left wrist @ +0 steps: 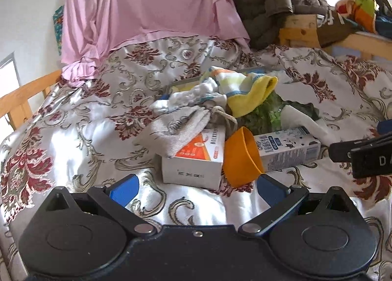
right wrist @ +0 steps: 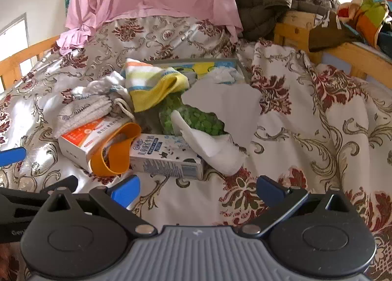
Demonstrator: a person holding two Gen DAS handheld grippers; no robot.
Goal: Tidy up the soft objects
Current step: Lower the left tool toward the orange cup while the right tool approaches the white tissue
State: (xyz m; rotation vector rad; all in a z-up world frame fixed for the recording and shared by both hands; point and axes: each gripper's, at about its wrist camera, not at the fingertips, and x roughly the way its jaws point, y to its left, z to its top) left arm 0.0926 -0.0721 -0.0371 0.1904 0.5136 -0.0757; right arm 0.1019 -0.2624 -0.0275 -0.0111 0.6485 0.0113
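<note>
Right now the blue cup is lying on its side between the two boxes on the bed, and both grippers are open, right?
Almost. The cup is orange, not blue; both wrist views show it. It does lie on its side between the orange-and-white box and the blue-and-white box on the bed, and the left gripper and right gripper are both open.

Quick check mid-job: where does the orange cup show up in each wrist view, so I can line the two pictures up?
Left wrist: orange cup on its side, just right of centre, between the boxes.
Right wrist: orange cup lower left of centre, mouth facing the camera.
Shared landmark: the yellow-cuffed striped sock behind it.
</note>
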